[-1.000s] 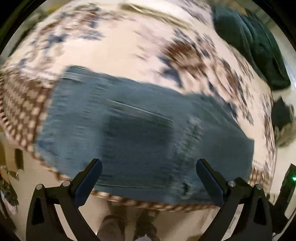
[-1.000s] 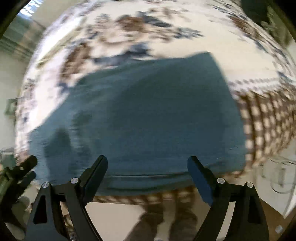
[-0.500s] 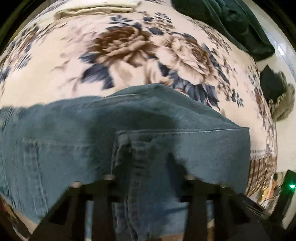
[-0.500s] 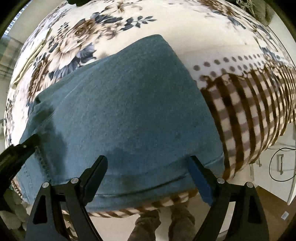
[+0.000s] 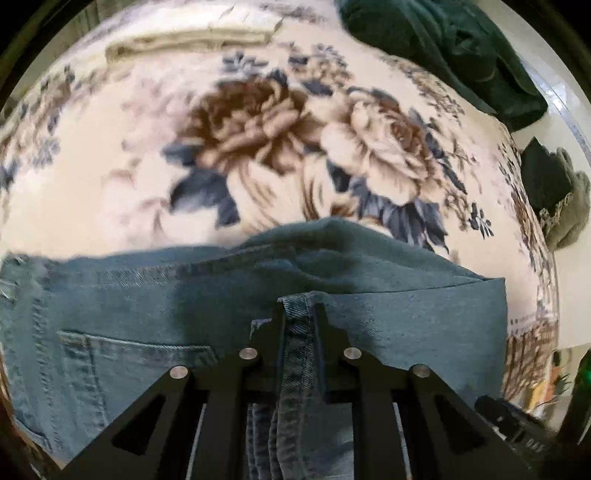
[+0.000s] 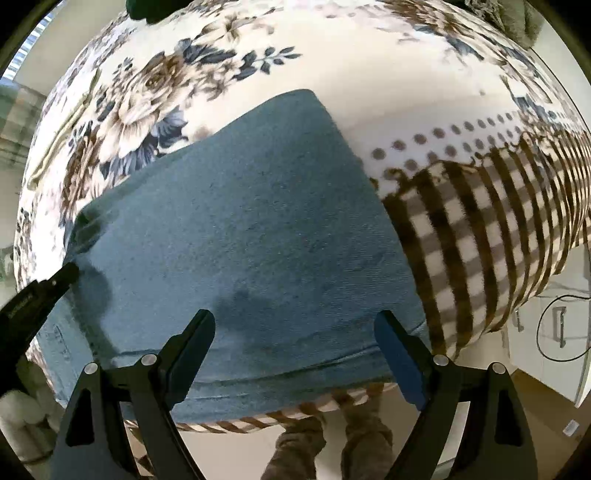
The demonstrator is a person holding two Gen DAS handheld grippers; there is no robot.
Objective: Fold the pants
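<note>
Left gripper (image 5: 300, 317) first: we've got its jaws clenched tight on a bunched seam of the jeans (image 5: 406, 325), with the denim fold poking up between the two black fingers (image 5: 266, 332) and running back toward the camera. Just left of that pinch there's a back pocket (image 5: 129, 365) with its stitching showing. The rest of the jeans spread flat to both sides in this view, with a soft hump of fabric just beyond the fingertips

Right gripper (image 6: 295, 350) is the opposite, jaws spread wide and released, nothing between them, hovering over the near edge of the jeans (image 6: 240, 229). From here we see a broad smooth panel of denim, and its near hem sits right by the edge of the bed. The left gripper's black body (image 6: 33, 299) pokes in at the left of that view, touching the jeans

The jeans lie on a floral blanket (image 5: 258, 147) with big brown and blue flowers, and its border goes dotted and then brown checked (image 6: 480, 229) just right of the denim. Further out, a dark green garment (image 5: 443, 55) is heaped at the far right corner and a folded cream cloth (image 5: 192, 35) sits at the far edge. No containers anywhere that we can spot. Below the bed edge we can see our own legs (image 6: 332, 443) on the floor
</note>
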